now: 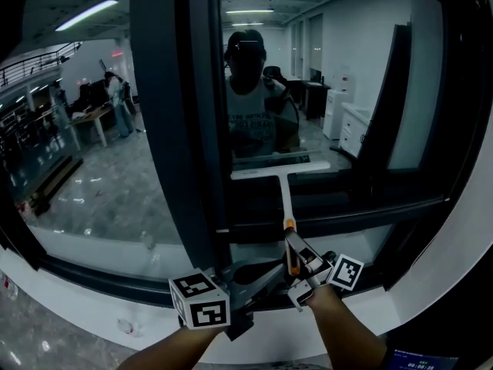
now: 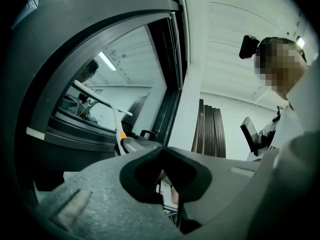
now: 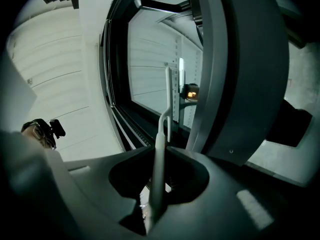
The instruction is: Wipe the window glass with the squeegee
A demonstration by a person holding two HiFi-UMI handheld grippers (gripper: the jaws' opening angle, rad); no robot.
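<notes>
Right tongs (image 3: pixel 159 153): we are gripping the squeegee (image 3: pixel 160 134).
Left tongs (image 2: pixel 162 151): closed, holding nothing.
Head view only: blade touching window glass (image 1: pixel 266 68).

Sill (image 1: pixel 439 277): white, runs under the window along the bottom of my head view. Dark frame (image 1: pixel 173 129) stands on it. Squeegee (image 1: pixel 285 191) blade lies level against the glass (image 1: pixel 347 91), low on the right pane.

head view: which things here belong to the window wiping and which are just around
In the job: squeegee; window glass; right tool, shut on the squeegee handle.
Just around: left tool, shut with nothing in it; desk; white cabinet.
</notes>
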